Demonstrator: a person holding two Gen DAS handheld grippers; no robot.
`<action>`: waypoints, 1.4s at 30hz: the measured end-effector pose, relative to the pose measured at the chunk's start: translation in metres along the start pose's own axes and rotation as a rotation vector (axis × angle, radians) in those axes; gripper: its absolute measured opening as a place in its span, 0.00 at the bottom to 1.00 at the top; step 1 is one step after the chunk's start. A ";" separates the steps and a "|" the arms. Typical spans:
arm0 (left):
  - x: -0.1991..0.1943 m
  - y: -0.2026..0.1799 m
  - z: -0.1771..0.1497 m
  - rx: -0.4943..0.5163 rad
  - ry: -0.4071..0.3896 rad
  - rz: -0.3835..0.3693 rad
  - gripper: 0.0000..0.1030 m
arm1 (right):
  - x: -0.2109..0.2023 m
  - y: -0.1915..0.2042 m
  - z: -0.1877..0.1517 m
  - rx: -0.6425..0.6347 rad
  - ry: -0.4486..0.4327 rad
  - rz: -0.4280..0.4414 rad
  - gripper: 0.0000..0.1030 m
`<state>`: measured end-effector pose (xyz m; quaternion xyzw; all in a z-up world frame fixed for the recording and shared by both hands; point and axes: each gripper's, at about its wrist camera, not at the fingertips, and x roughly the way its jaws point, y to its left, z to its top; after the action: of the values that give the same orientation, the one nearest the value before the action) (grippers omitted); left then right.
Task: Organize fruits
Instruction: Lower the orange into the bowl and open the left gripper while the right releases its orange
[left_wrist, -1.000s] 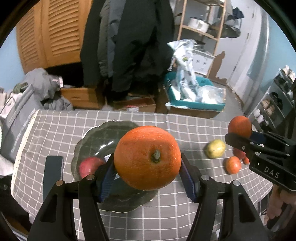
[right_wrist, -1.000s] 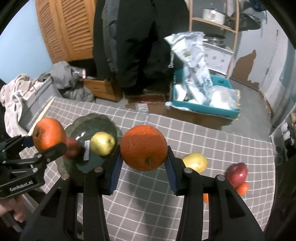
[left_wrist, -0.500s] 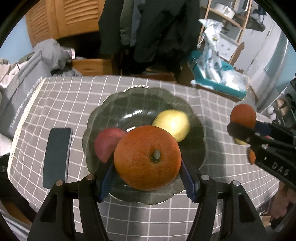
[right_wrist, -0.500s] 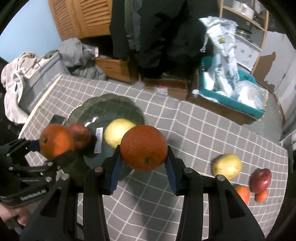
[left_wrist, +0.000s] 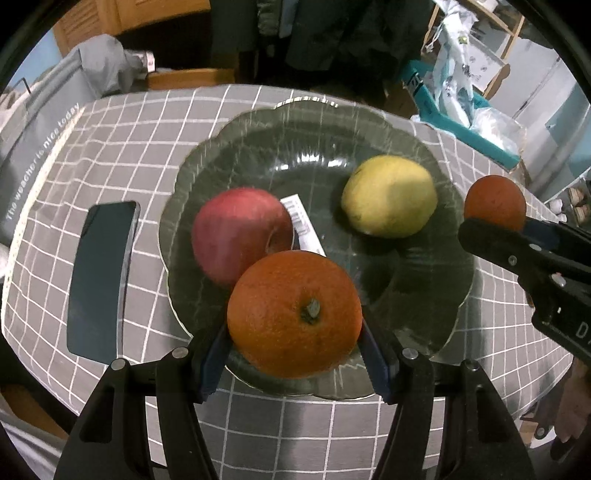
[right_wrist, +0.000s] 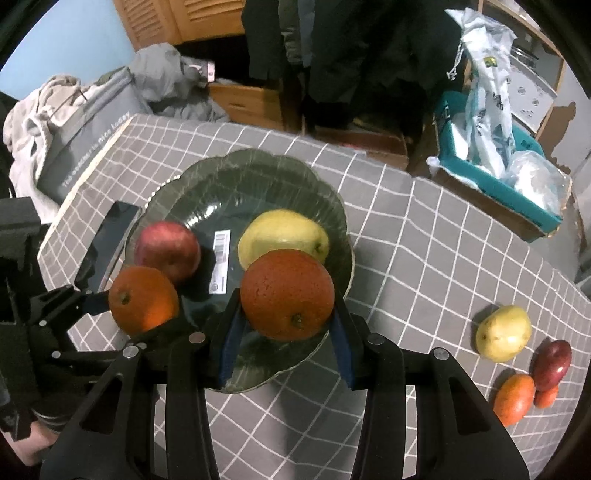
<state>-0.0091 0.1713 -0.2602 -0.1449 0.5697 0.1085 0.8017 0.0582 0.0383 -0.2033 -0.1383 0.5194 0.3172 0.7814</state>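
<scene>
My left gripper (left_wrist: 295, 343) is shut on a large orange (left_wrist: 294, 314) just above the near rim of the dark green scalloped plate (left_wrist: 424, 147). My right gripper (right_wrist: 286, 325) is shut on a second orange (right_wrist: 287, 293) over the plate's (right_wrist: 240, 166) right front part. A red apple (left_wrist: 240, 232) and a yellow pear (left_wrist: 391, 195) lie on the plate beside a white barcode sticker (left_wrist: 304, 225). In the right wrist view the left gripper (right_wrist: 144, 306) holds its orange (right_wrist: 143, 300) near the apple (right_wrist: 168, 251) and pear (right_wrist: 282, 232).
A dark phone (left_wrist: 101, 273) lies left of the plate on the grey checked tablecloth (right_wrist: 424, 258). At the table's right end sit a yellow pear (right_wrist: 503, 338), a red apple (right_wrist: 552, 363) and two small oranges (right_wrist: 514, 398). A teal box with bags (right_wrist: 498, 162) stands beyond.
Both grippers have come down and closer over the plate, each still holding its orange. The plate and its fruit now fill more of both views.
</scene>
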 end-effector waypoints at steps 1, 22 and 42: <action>0.002 0.000 0.000 0.000 0.008 0.002 0.64 | 0.001 0.001 0.000 0.000 0.003 0.000 0.42; -0.014 0.012 0.003 -0.025 -0.033 0.028 0.80 | 0.018 -0.002 -0.003 0.022 0.045 0.035 0.41; -0.034 0.028 0.007 -0.096 -0.082 0.066 0.80 | 0.014 0.009 -0.005 -0.034 0.030 0.066 0.60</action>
<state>-0.0234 0.1992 -0.2292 -0.1598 0.5349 0.1682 0.8124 0.0521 0.0476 -0.2172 -0.1390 0.5297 0.3494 0.7603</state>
